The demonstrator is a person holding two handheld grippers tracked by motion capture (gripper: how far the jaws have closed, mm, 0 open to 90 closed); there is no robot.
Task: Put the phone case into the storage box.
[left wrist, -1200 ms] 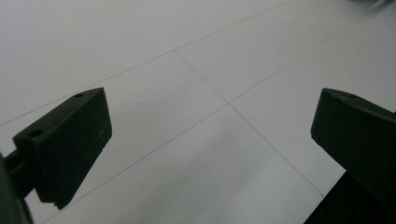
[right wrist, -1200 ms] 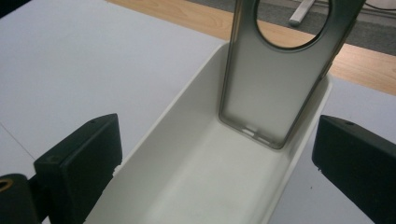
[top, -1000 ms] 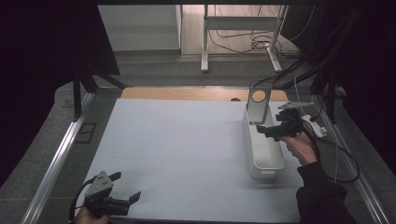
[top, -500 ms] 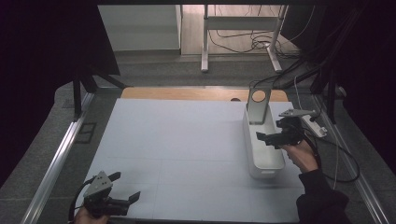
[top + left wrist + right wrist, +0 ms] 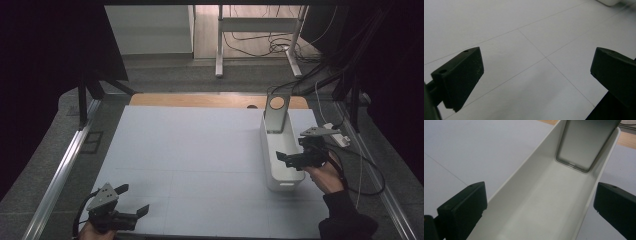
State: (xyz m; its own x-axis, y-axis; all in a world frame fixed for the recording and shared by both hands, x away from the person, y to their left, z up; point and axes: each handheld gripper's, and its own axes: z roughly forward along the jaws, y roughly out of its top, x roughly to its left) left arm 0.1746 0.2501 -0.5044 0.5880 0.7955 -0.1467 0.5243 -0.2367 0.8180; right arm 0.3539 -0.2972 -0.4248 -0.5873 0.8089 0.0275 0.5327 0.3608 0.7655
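The white table mat [image 5: 200,160] lies bare across its middle, with a long white bin [image 5: 280,155] near its right edge, well apart from the left gripper [image 5: 131,200], which hangs released over the near-left corner. A grey metal plate [image 5: 276,114] leans upright inside the bin's far end, its top cut off in the right gripper view. The right gripper [image 5: 287,159], jaws spread wide, hovers over the bin's near end.

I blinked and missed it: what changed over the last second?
The right gripper drew back toward the person along the white bin, jaws open and empty. The bin, the grey plate leaning in it and the left gripper stayed put.
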